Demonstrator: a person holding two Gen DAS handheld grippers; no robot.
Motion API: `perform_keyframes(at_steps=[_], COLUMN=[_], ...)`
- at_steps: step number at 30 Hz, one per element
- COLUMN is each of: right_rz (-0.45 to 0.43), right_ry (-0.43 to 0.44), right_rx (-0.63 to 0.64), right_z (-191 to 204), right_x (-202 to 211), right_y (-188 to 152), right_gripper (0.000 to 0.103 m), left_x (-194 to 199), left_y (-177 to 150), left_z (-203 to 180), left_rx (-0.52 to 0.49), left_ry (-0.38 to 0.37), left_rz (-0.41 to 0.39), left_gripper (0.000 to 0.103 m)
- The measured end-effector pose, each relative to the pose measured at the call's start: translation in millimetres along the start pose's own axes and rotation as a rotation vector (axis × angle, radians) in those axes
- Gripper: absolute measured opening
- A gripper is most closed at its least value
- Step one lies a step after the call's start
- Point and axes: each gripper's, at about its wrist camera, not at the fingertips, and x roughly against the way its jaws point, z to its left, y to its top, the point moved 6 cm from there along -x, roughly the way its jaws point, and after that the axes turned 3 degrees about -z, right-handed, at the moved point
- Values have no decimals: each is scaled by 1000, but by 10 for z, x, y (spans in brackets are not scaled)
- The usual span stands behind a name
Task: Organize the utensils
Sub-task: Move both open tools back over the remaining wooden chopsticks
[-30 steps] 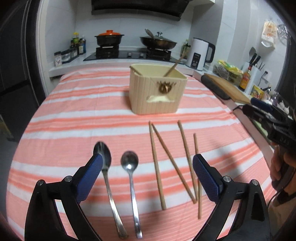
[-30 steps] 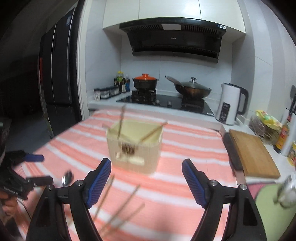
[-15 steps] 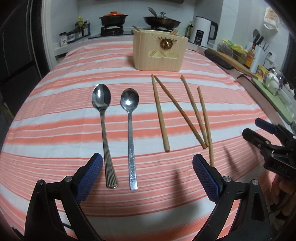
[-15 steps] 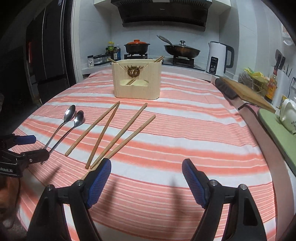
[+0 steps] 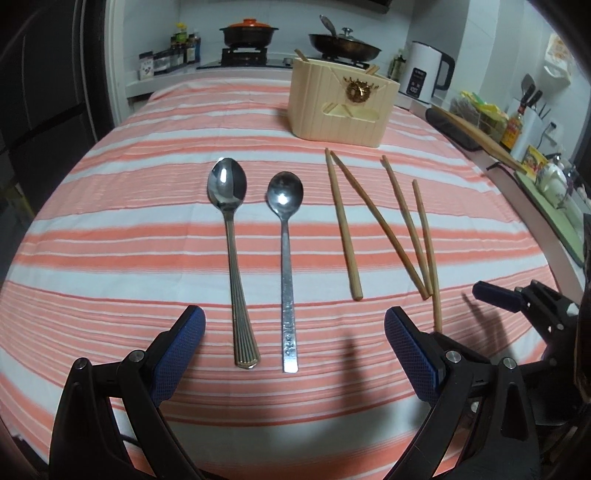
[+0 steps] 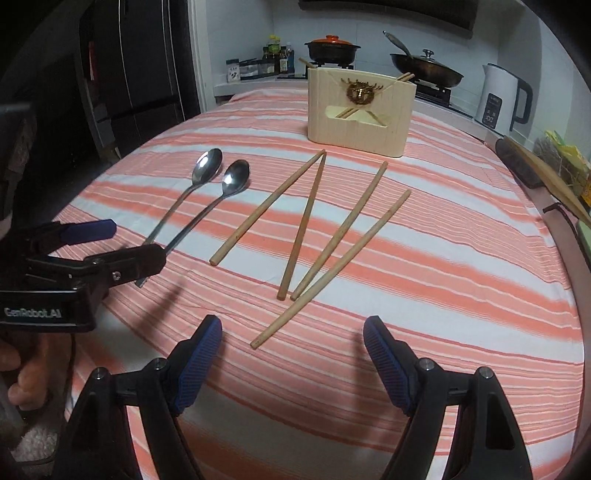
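Observation:
Two metal spoons lie side by side on the striped cloth: a ribbed-handle spoon (image 5: pixel 232 258) and a flat-handle spoon (image 5: pixel 286 266); both show in the right wrist view (image 6: pixel 192 192). Several wooden chopsticks (image 5: pixel 384 225) lie to their right, also in the right wrist view (image 6: pixel 332 236). A cream utensil holder (image 5: pixel 341 103) stands behind, with chopsticks inside; it also shows in the right wrist view (image 6: pixel 360 109). My left gripper (image 5: pixel 295 354) is open, low over the near table edge, just short of the spoon handles. My right gripper (image 6: pixel 291 362) is open, just short of the nearest chopstick end.
The table (image 5: pixel 110 221) has a pink-and-white striped cloth. Behind it a counter holds a stove with an orange-lidded pot (image 5: pixel 248 33), a wok (image 5: pixel 343 40) and a white kettle (image 5: pixel 424 74). A wooden cutting board (image 6: pixel 546 177) lies at the right edge.
Both grippers have dropped and pulled back toward the table's near edge, now pointing low along the cloth at the utensils. Both stay open and empty.

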Motion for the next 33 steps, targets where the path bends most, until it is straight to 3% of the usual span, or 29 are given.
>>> perform_keyframes(at_steps=[9,13,19,29,33], right_rz=[39,36,16,26,12], right_ry=[-129,-144,-44,-43,-41], right_rx=[-111,-144,-129,-80,-85], right_z=[-585,-787,-682,-638,-644], right_x=[37,115,147,55,55], right_y=[-206,-287,-265,-273,-286], right_gripper=[81,81,81,81,82], left_x=[-33,-100,-212,-464,-473], left_y=[-40,-65,-58,-31,-36], left_z=[-34,-127,-237,-240,-220], left_rx=[-16,-36,-80,-136,-129], left_ry=[-3,-17,-8,94,96], left_rz=[18,42,78,133,136], left_gripper=[98,98,98,101,103])
